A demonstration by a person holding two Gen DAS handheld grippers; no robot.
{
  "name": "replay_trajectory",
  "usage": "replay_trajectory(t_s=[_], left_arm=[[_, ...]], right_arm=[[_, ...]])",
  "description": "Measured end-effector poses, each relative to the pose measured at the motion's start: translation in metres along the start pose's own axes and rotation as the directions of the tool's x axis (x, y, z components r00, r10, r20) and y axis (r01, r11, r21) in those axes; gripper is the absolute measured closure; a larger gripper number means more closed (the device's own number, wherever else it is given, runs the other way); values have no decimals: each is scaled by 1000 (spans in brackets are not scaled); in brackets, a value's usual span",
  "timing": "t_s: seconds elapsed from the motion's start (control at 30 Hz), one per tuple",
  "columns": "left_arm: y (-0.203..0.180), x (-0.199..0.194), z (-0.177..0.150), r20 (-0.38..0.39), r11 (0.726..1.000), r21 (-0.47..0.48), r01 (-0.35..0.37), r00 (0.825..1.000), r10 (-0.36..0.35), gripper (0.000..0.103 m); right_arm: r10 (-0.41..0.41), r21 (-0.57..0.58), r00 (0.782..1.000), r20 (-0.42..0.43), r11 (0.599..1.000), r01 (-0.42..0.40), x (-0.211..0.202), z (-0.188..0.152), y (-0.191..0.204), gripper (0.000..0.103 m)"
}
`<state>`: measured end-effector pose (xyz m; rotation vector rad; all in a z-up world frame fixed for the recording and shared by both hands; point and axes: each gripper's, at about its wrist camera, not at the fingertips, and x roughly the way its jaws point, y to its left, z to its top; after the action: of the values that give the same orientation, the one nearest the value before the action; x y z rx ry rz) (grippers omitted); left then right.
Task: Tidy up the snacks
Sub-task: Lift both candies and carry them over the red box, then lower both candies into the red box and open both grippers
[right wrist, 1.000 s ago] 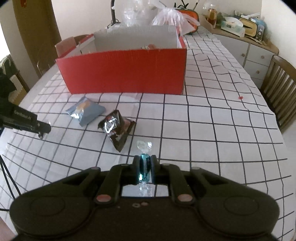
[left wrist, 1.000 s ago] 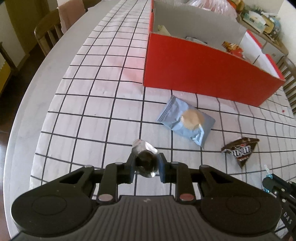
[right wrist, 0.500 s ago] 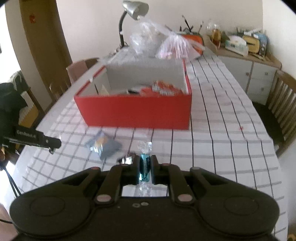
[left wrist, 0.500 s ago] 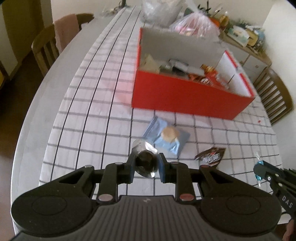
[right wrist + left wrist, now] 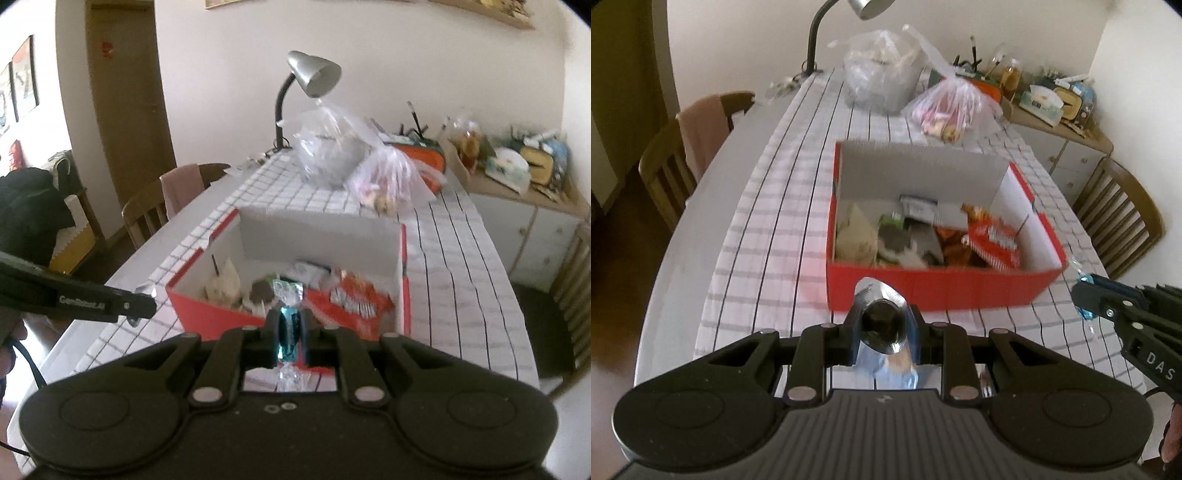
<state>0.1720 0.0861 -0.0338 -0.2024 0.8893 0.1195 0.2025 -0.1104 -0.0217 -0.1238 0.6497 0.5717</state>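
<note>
Both grippers hang above the bench short of the red box [image 5: 942, 291], which lies ahead and below. The left gripper [image 5: 884, 326] is clamped on a silver-wrapped sweet [image 5: 882, 321]; the right gripper [image 5: 290, 330] pinches a teal candy [image 5: 290, 328], long axis pointing forward, and looks nearer the box's open top.

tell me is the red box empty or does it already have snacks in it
Not empty. The open red box already holds several packets across its floor, including a red-and-white snack bag toward its right side and a pale wrapped item at the left.
</note>
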Motion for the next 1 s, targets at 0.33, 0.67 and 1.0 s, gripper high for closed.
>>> replay_trajectory(t_s=[0.33,0.67,1.0], left_arm=[[-9,31,50,17,999,39,-22,1000,21,79],[-9,83,78,-51,998,45,-34,998,36,79],[-14,129,80,-133,997,73,-39,990,49,79]], right_arm=[[9,1,999,-38,1000,-9,56,33,-8,93],[2,30,994,-109,1000,1,118,46,-23,93],[19,23,982,-189,1000,-15,163,42,-33,93]])
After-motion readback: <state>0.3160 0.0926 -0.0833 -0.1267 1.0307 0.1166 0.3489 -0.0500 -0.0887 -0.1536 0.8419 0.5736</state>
